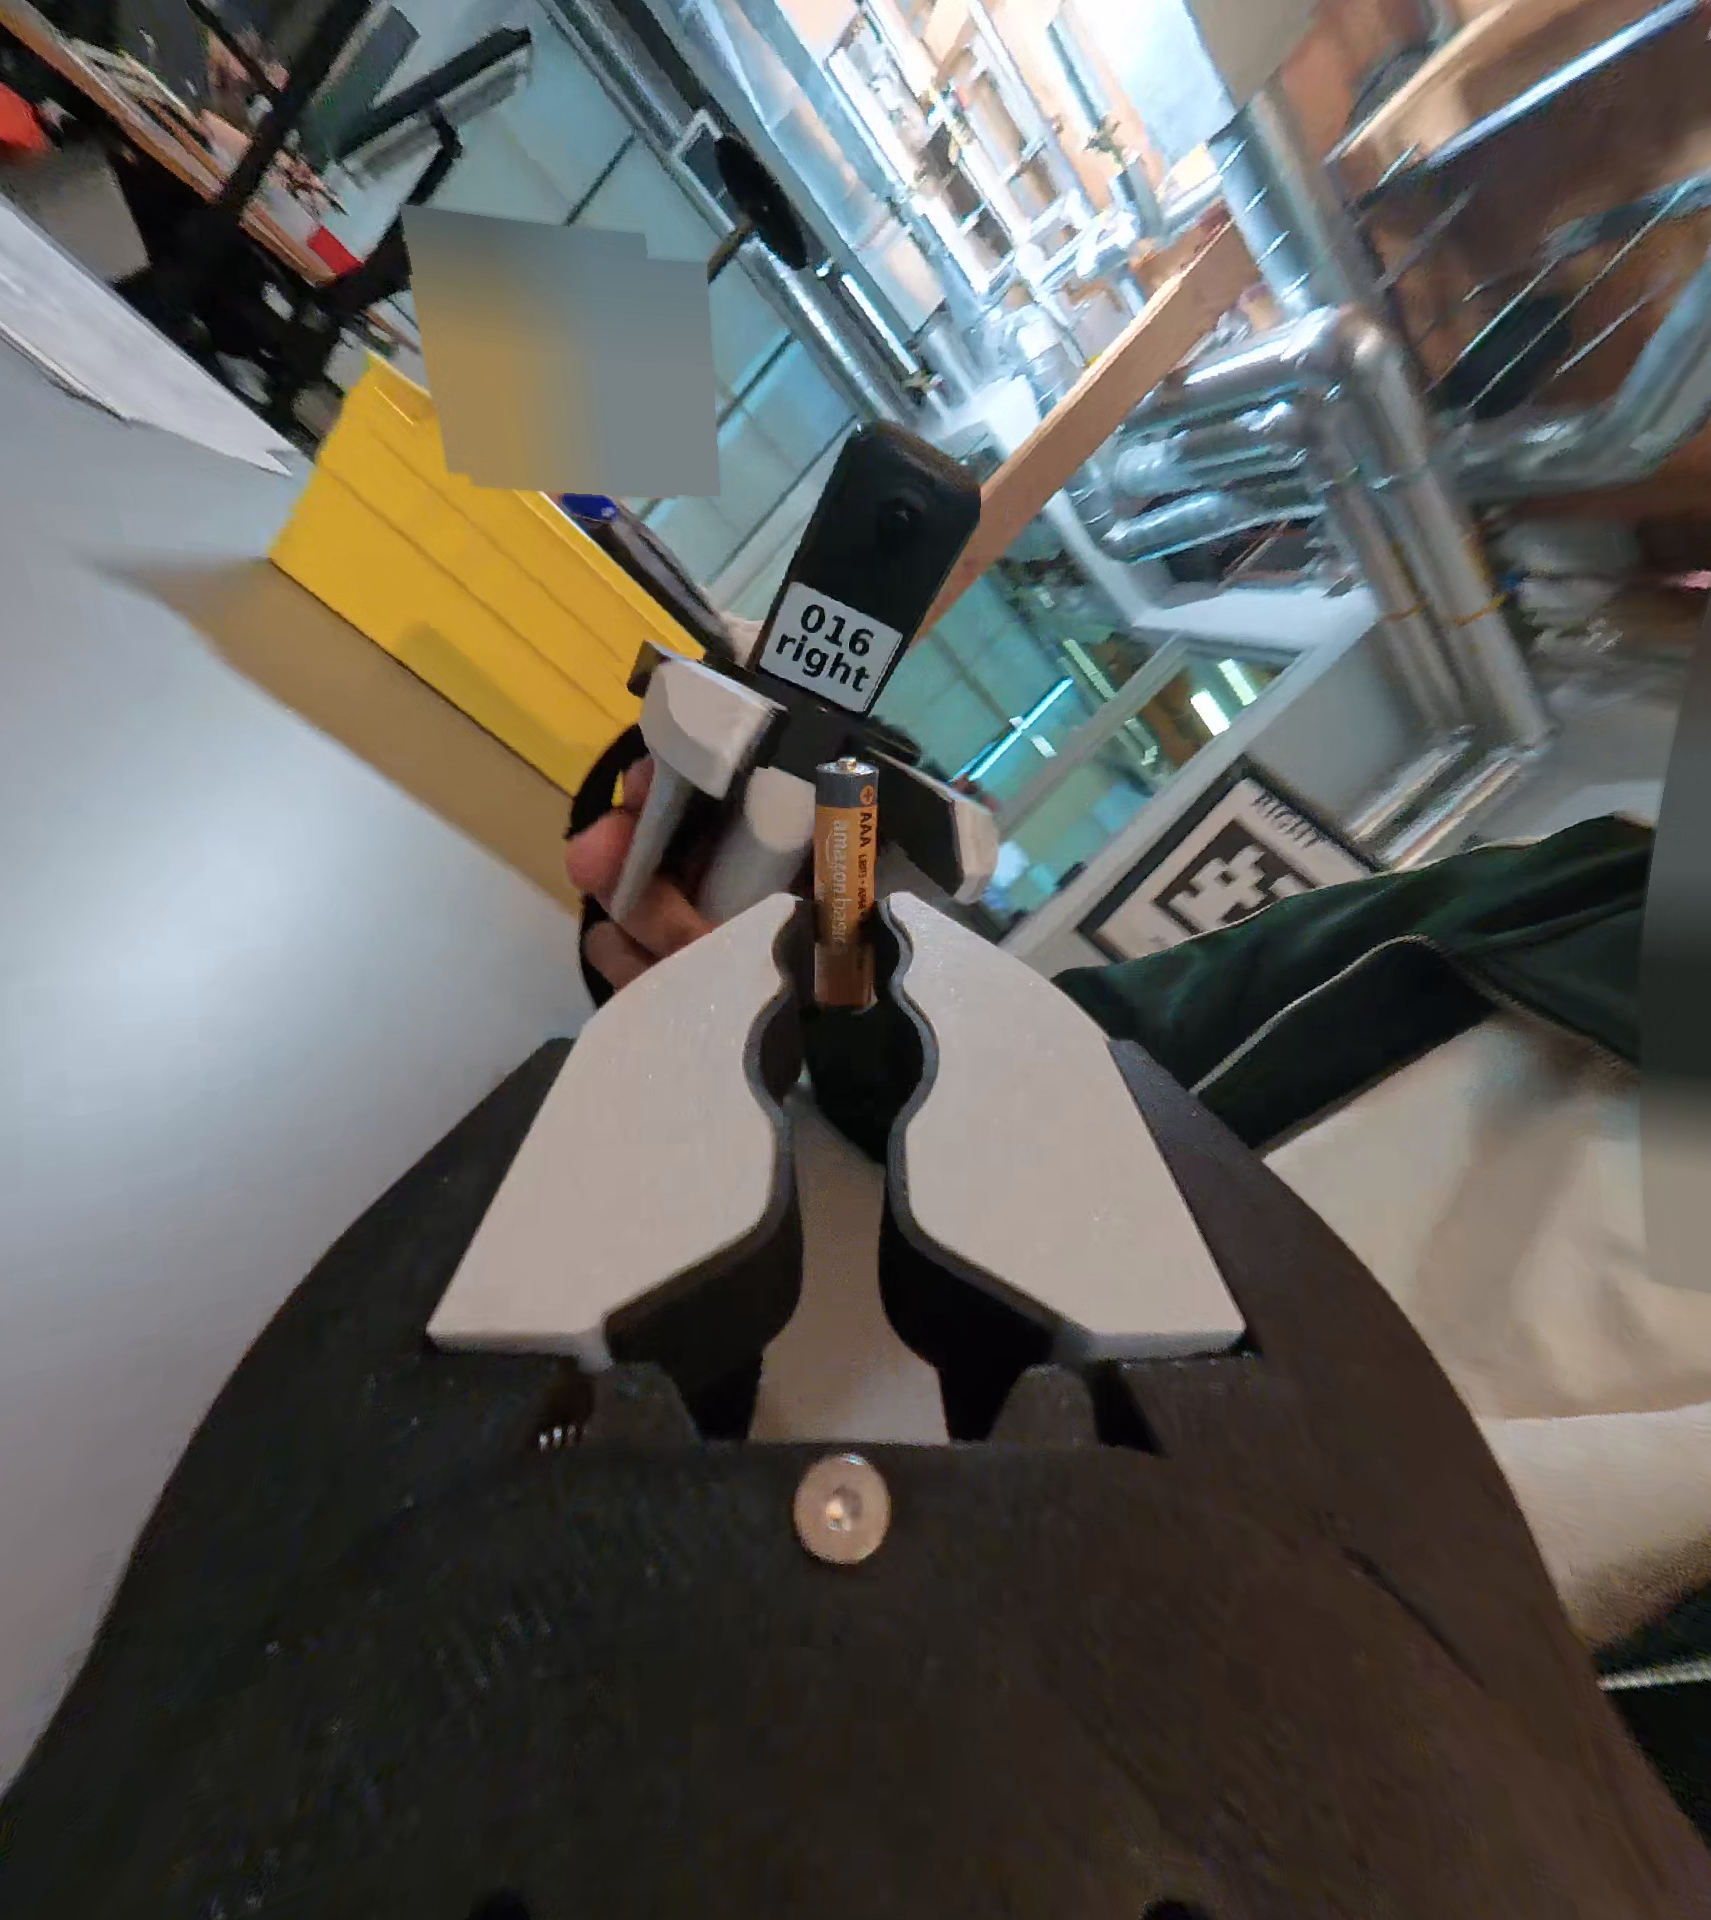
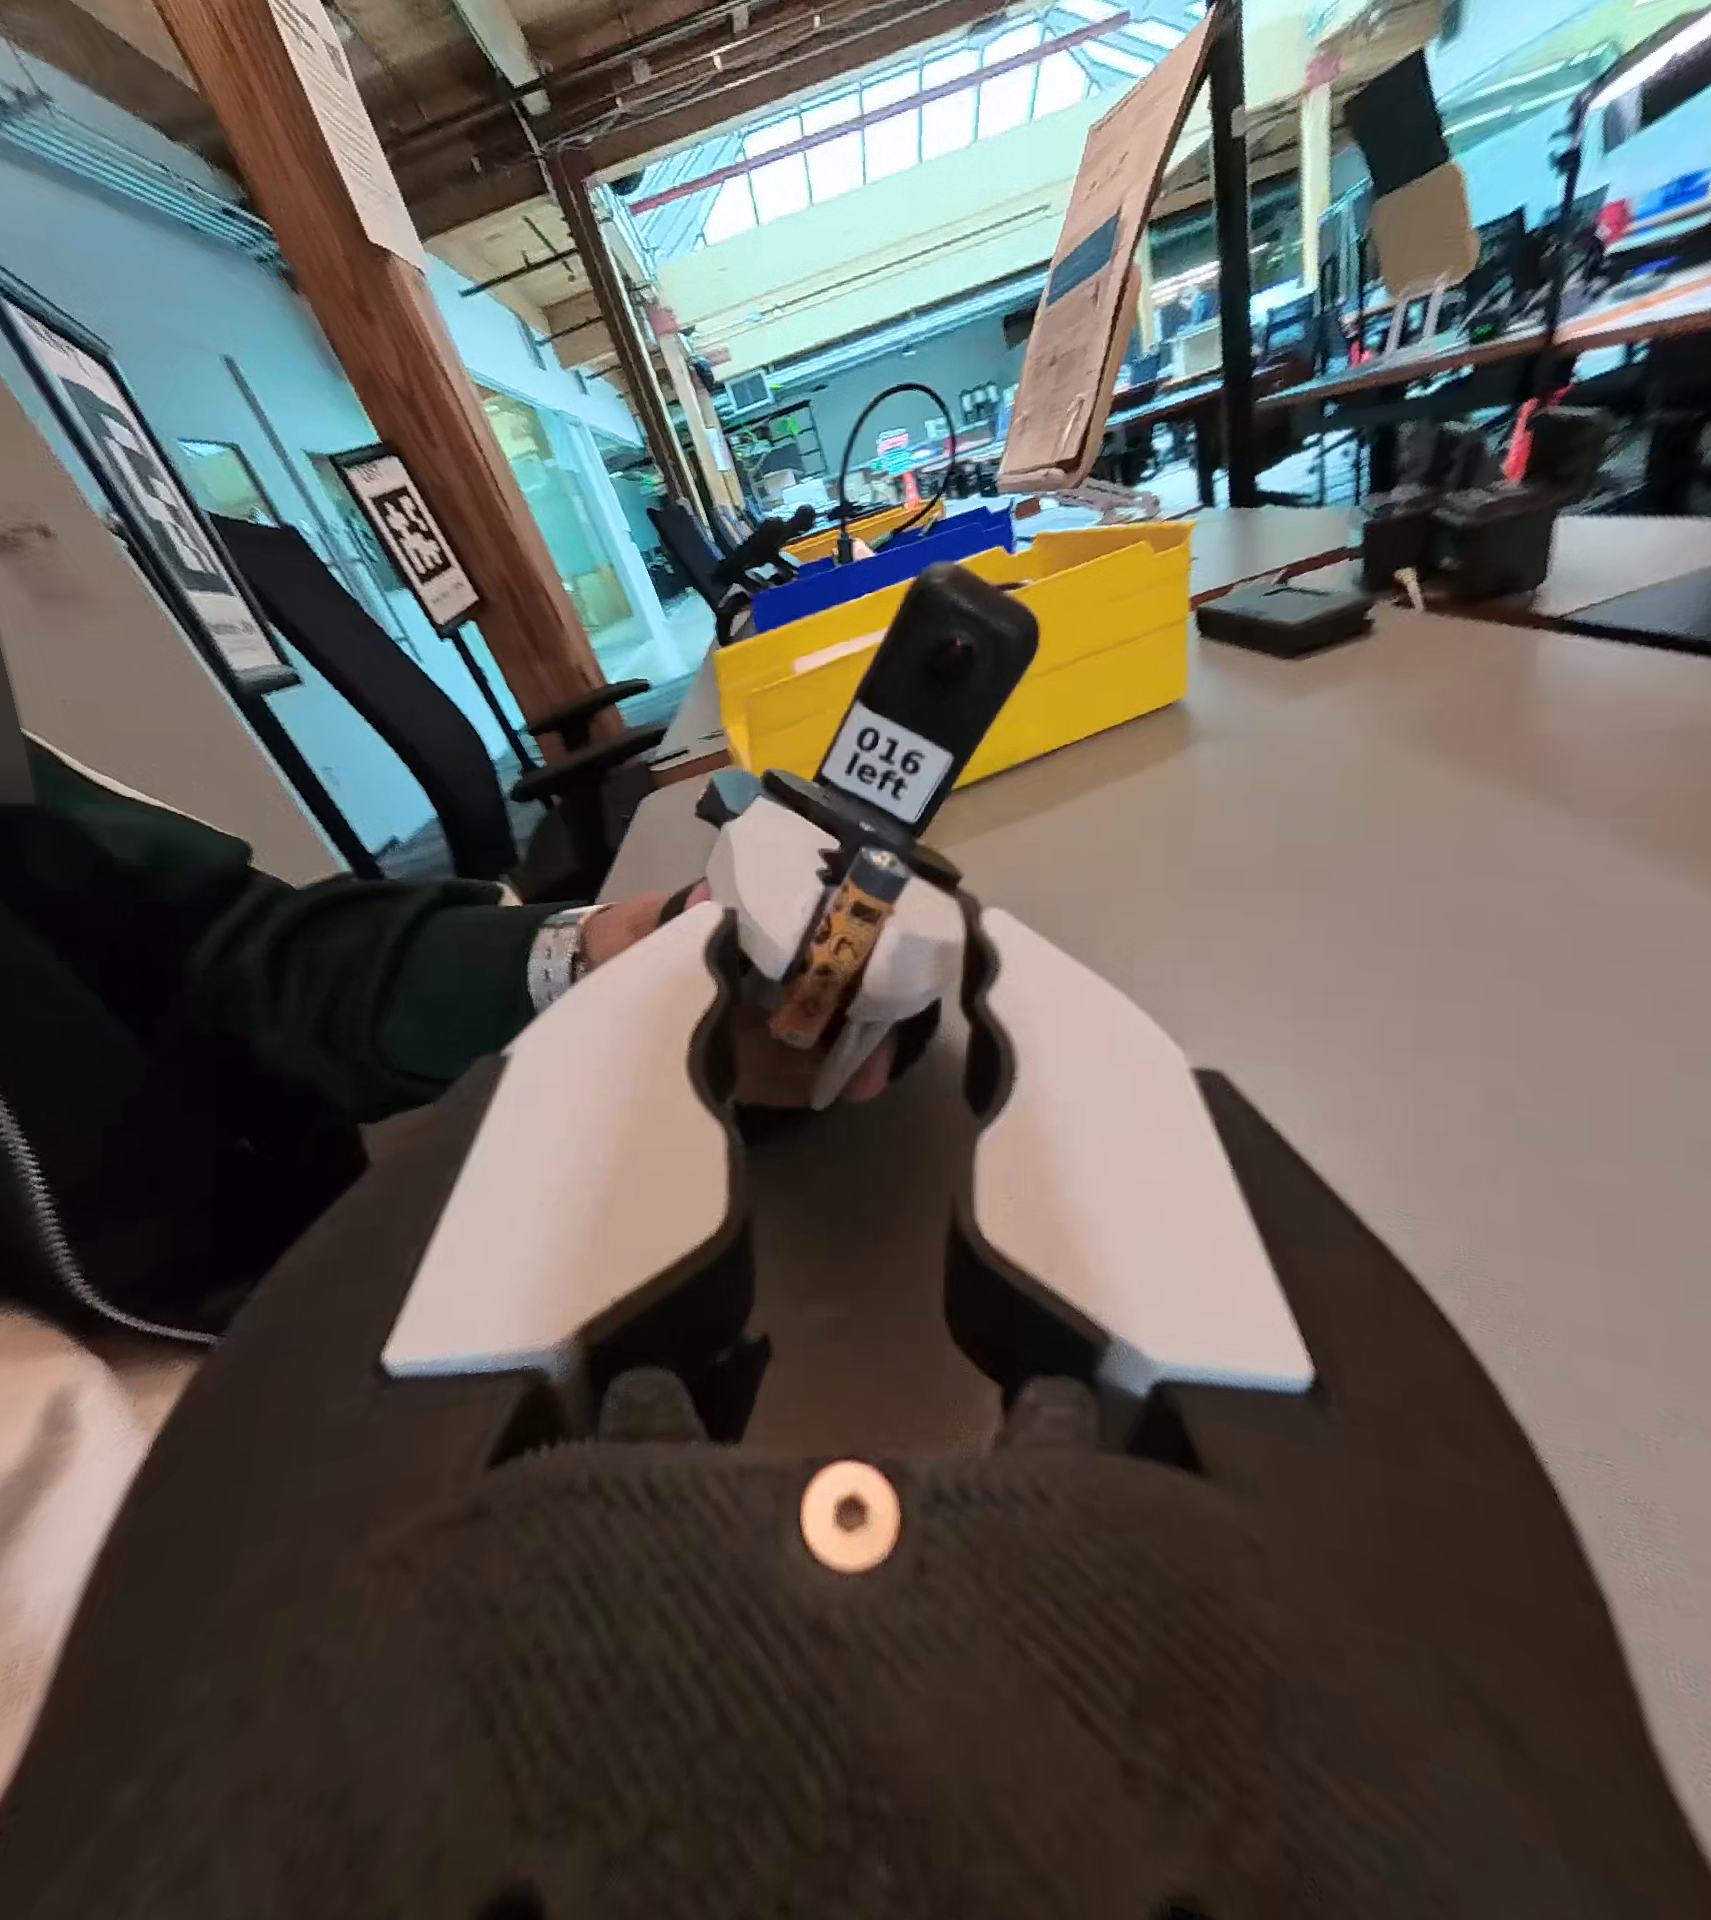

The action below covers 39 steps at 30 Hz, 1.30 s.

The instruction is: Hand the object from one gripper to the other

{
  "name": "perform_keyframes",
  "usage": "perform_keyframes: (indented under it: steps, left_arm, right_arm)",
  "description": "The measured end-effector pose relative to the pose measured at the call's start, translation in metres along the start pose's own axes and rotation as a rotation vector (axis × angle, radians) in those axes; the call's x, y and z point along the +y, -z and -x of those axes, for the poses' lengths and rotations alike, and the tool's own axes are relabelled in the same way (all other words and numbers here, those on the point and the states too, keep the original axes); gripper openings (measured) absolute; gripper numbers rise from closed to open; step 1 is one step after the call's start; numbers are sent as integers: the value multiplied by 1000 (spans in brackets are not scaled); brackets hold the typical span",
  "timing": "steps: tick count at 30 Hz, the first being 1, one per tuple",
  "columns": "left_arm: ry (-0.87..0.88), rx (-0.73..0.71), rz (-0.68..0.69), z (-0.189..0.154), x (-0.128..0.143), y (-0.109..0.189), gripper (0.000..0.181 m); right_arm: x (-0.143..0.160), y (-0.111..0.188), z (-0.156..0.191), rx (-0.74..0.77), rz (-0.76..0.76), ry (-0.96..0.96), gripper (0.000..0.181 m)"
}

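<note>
A small orange-and-black battery (image 1: 843, 862) stands upright, pinched at its lower half between my left gripper's (image 1: 835, 920) grey fingers; its capped end sticks up above the tips. My right gripper (image 1: 830, 795) faces it from just beyond, jaws apart, one finger on each side of the battery's top. In the right wrist view my right gripper (image 2: 851, 925) is open and empty. The left gripper (image 2: 835, 940), shut on the battery (image 2: 830, 956), sits in the gap between its fingertips. I cannot tell whether the right fingers touch the battery.
Both grippers hover over a beige table (image 2: 1453, 883). A yellow bin (image 2: 1038, 665) and a blue bin (image 2: 882, 561) stand behind them; black devices (image 2: 1277, 623) lie at the far right. A person's green sleeve (image 2: 311, 987) and an office chair (image 2: 394, 707) are at the left. Less than 4 cm separates the two grippers' tips.
</note>
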<state>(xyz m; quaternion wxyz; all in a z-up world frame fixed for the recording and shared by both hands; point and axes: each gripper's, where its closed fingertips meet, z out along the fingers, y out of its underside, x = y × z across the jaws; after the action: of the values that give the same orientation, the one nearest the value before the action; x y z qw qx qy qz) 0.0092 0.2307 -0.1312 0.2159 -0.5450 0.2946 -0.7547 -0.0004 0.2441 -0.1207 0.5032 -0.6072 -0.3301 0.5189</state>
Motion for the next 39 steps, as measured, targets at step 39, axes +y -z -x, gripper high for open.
perform_keyframes:
  steps: [39]
  left_arm:
    - [-818,-329,127,-5,0,-11,69]
  right_arm:
    - [2,5,3,-287,-27,-681,10]
